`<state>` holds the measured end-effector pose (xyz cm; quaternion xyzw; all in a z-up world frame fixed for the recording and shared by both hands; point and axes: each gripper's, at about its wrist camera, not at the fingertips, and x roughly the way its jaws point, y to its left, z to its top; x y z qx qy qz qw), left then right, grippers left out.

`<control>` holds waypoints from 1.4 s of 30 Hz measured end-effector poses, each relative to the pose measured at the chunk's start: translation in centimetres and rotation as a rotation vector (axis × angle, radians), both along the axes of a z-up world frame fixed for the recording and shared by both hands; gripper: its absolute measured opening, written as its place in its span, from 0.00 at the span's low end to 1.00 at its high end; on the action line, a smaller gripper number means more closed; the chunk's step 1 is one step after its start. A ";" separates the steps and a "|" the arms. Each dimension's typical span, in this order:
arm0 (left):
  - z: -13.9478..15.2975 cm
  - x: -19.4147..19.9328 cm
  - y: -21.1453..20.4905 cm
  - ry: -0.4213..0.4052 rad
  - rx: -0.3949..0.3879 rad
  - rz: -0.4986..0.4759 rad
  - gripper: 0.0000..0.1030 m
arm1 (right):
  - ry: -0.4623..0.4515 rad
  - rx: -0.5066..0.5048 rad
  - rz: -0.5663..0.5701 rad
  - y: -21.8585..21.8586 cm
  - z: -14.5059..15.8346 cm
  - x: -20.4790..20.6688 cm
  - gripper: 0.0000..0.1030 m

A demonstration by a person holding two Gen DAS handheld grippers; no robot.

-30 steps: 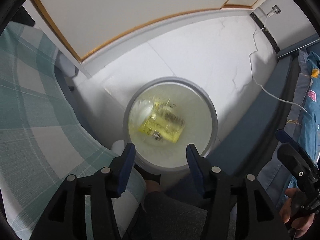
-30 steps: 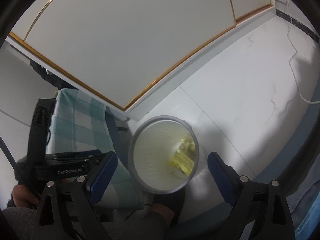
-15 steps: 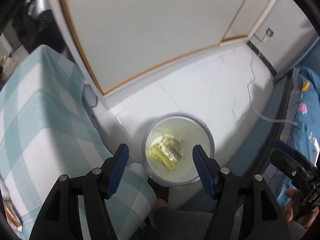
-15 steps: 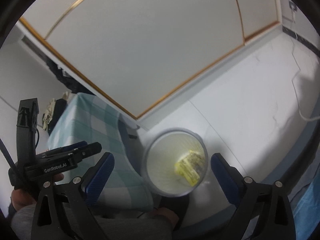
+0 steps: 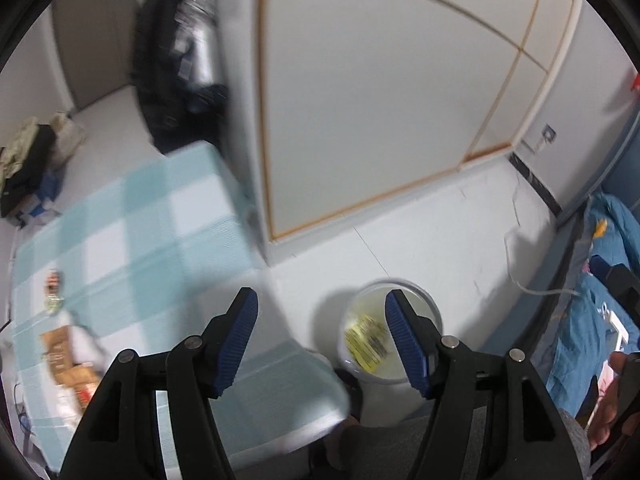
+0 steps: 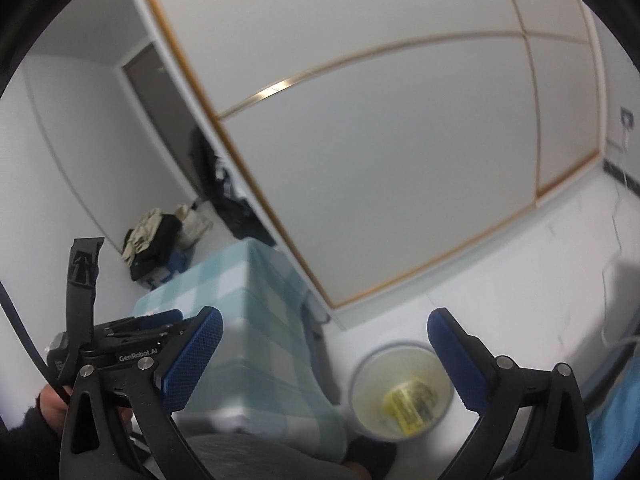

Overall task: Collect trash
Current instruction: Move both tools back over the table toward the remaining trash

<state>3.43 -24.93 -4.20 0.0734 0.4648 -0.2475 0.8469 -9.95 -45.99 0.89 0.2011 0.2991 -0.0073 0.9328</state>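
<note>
Checked tablecloth [image 5: 132, 240] litter [image 5: 66, 364] only in left view

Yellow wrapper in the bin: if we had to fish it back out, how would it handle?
The yellow wrapper looks like a thin printed packet lying loose, so probably light and floppy, likely to crumple between fingers rather than hold shape. Its surface seems glossy, so it may slip. It lies low inside the trash bin, so the rim would likely crowd a wide-open gripper.

Teal-and-white checked tablecloth [image 5: 132, 240], white panelled wall with gold trim [image 6: 400, 140], blue bedding [image 5: 592, 320], white cable [image 5: 520, 272] on floor.
</note>
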 end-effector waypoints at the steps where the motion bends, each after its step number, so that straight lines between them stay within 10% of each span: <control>1: 0.6 -0.1 0.9 -0.027 0.003 0.019 0.61 | -0.012 -0.006 0.011 0.8 0.5 0.0 1.00; 21: 4.9 0.0 19.8 -0.245 -0.066 0.348 0.61 | -0.112 -0.064 0.344 19.0 4.2 4.7 1.00; 42: 0.1 2.0 32.5 -0.025 -0.275 0.485 0.61 | 0.075 -0.118 0.620 32.8 -2.5 10.7 1.00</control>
